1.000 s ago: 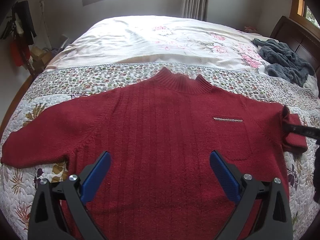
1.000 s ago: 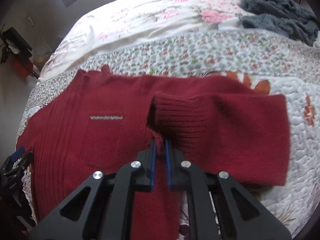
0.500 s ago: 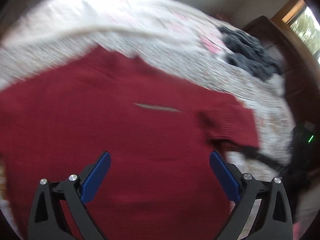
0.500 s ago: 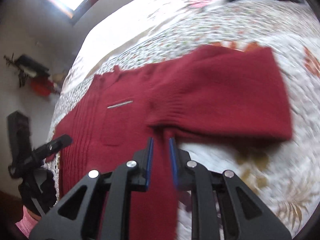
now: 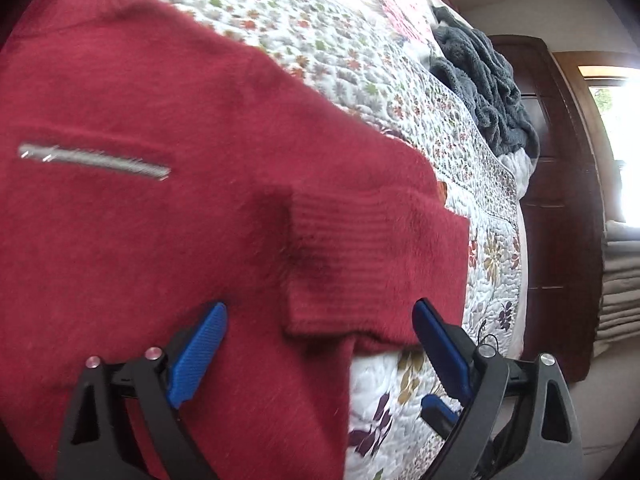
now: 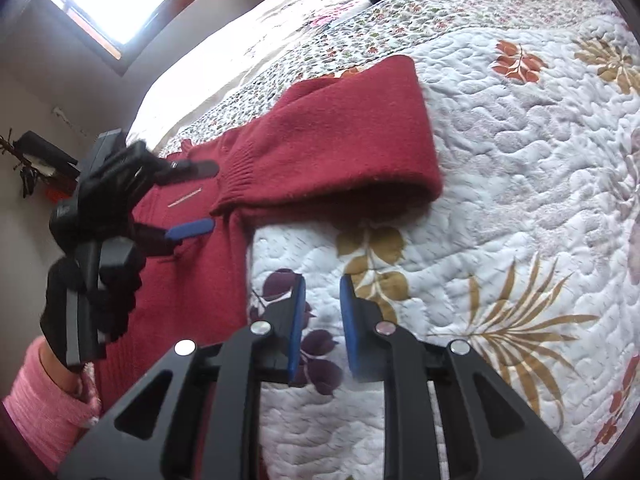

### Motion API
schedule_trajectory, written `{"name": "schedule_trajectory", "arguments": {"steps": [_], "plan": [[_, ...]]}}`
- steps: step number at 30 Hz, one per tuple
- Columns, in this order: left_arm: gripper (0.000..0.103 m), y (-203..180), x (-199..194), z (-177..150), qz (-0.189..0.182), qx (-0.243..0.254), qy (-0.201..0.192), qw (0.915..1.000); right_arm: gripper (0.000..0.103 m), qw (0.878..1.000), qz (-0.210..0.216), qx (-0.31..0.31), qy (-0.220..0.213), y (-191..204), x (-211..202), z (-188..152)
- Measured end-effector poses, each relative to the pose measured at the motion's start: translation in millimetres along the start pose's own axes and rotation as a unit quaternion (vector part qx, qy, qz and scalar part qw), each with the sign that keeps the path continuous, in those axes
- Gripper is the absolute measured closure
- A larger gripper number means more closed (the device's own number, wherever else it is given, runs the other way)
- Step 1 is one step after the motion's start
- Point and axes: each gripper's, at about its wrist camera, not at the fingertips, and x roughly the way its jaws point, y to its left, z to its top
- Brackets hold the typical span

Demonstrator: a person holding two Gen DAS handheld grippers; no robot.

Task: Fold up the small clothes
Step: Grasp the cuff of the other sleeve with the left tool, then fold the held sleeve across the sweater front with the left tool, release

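Red sweater point(image 5: 168, 220) lay on a bed point(image 6: 540, 168), one sleeve point(image 6: 344, 136) folded inward.
Both claws, left point(image 5: 318, 354) and right point(image 6: 322, 326), were released, empty; pressing the cuff point(image 5: 352, 264) flat would likely help.

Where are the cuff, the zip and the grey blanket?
cuff point(image 5: 360, 256), left wrist view, ribbed knit.
zip point(image 5: 94, 160), left wrist view, mid-length.
grey blanket point(image 5: 484, 88), left wrist view, middle of the heap.

Home bedroom, floral quilted bed point(image 6: 520, 168), dark wooden headboard point(image 5: 560, 184), curtained window point(image 6: 108, 4)
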Motion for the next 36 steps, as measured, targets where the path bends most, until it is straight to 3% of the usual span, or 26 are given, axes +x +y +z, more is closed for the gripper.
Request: {"name": "schedule_trajectory", "arguments": {"steps": [1,4,6,8,10,17,22,27,36], "plan": [[0.015,-3,3,2,-0.003,0.001,-0.001,1.0,0.085,1.0,0.0,0.0,-0.001,-1,2,2],[0.039,-8,8,7,-0.005,0.003,0.007,1.0,0.085,1.0,0.005,0.002,-0.005,-3,-1,3],[0.044,-12,12,8,0.002,0.003,0.012,0.9999,0.085,1.0,0.001,0.005,-0.008,-3,-1,4],[0.066,-13,12,9,0.009,0.004,0.011,0.9999,0.085,1.0,0.0,0.007,-0.009,-6,-3,3],[0.075,-12,11,9,-0.007,-0.005,0.008,0.9999,0.085,1.0,-0.004,0.007,-0.01,-7,-3,2],[0.08,-22,-31,-4,-0.021,0.031,-0.054,0.9978,0.084,1.0,-0.015,0.014,-0.016,-12,-9,2],[0.081,-18,-71,-6,-0.011,0.054,-0.101,0.9933,0.067,0.999,-0.01,0.046,-0.025,-21,-11,14],[0.081,3,-115,-8,-0.008,0.055,-0.137,0.989,0.052,0.996,0.024,0.081,-0.021,-24,-1,33],[0.082,55,-185,-12,0.016,0.028,-0.195,0.9802,0.051,0.993,0.064,0.099,0.015,-2,37,58]]}}
